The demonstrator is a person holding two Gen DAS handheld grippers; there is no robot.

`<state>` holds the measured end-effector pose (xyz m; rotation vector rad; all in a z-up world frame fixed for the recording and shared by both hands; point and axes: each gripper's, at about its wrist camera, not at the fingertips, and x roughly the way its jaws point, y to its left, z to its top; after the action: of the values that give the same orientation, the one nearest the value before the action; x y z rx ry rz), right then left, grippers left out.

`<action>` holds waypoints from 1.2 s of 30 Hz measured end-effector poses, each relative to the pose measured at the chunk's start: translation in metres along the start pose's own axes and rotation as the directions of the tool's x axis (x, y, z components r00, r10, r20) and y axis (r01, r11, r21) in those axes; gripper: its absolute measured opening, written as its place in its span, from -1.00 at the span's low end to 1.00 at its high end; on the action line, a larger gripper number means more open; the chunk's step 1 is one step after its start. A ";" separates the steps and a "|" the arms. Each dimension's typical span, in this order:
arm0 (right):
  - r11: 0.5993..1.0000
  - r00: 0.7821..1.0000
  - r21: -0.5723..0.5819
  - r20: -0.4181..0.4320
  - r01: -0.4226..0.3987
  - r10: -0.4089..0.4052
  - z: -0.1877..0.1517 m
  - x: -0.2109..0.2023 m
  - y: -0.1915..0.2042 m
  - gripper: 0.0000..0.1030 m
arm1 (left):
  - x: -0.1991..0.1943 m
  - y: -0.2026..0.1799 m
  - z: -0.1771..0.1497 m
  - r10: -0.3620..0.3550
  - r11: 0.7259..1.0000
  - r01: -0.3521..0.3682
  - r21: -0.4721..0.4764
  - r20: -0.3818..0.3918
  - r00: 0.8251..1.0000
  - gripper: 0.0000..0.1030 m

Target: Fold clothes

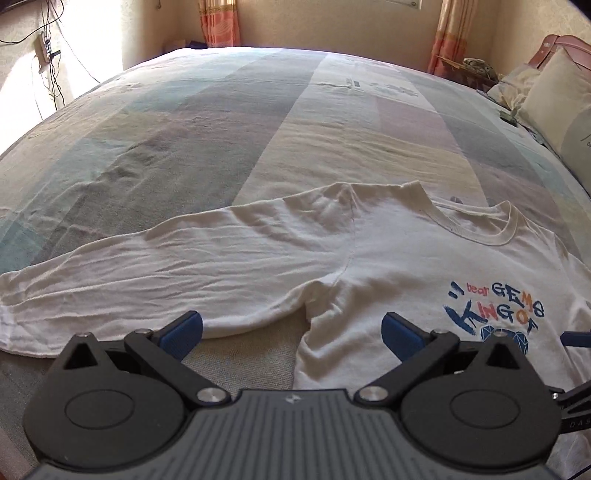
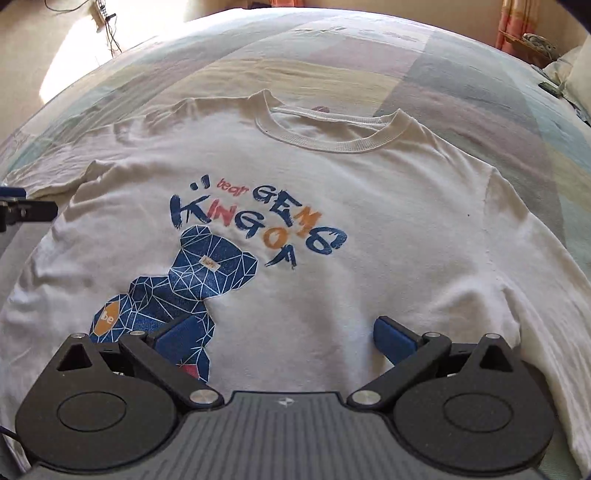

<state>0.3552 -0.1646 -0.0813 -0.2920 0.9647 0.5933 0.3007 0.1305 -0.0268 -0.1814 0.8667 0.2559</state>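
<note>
A white long-sleeved shirt (image 2: 369, 206) lies face up and flat on the bed, its blue and orange bear print (image 2: 207, 273) showing. In the left wrist view its left sleeve (image 1: 155, 258) stretches out sideways, and the collar (image 1: 476, 225) sits at the right. My left gripper (image 1: 291, 332) hovers open over the armpit, blue pads wide apart, nothing between them. My right gripper (image 2: 286, 338) is open above the shirt's chest, just below the print. The left gripper's finger (image 2: 26, 210) shows at the left edge of the right wrist view.
The bedspread (image 1: 258, 122) is a pastel patchwork that reaches far beyond the shirt. Pillows (image 1: 554, 107) and a headboard sit at the right. Curtains (image 1: 219, 22) hang on the back wall. A power strip with cables (image 1: 46, 48) hangs on the left wall.
</note>
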 end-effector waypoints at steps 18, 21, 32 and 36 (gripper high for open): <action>0.999 0.998 0.034 0.058 0.035 -0.037 -0.009 0.002 0.003 1.00 | 0.112 0.046 0.074 -0.002 0.985 -0.006 -0.174 -0.046 0.999 0.99; 0.999 0.997 0.033 0.071 0.036 -0.038 -0.011 0.001 0.003 1.00 | 0.101 0.023 0.082 -0.119 0.982 0.113 -0.148 -0.035 0.992 0.99; 0.999 0.994 0.024 0.101 0.032 -0.035 -0.015 0.001 0.003 1.00 | 0.141 -0.056 0.085 -0.252 0.968 0.249 -0.038 -0.139 0.958 0.99; 0.999 0.993 0.024 0.115 0.034 -0.037 -0.017 0.000 0.003 1.00 | 0.152 -0.058 0.101 -0.217 0.976 0.214 -0.035 -0.133 0.967 0.99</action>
<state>0.3415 -0.1701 -0.0903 -0.2520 0.8529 0.5608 0.4854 0.1236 -0.0766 -0.3128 0.9713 0.0488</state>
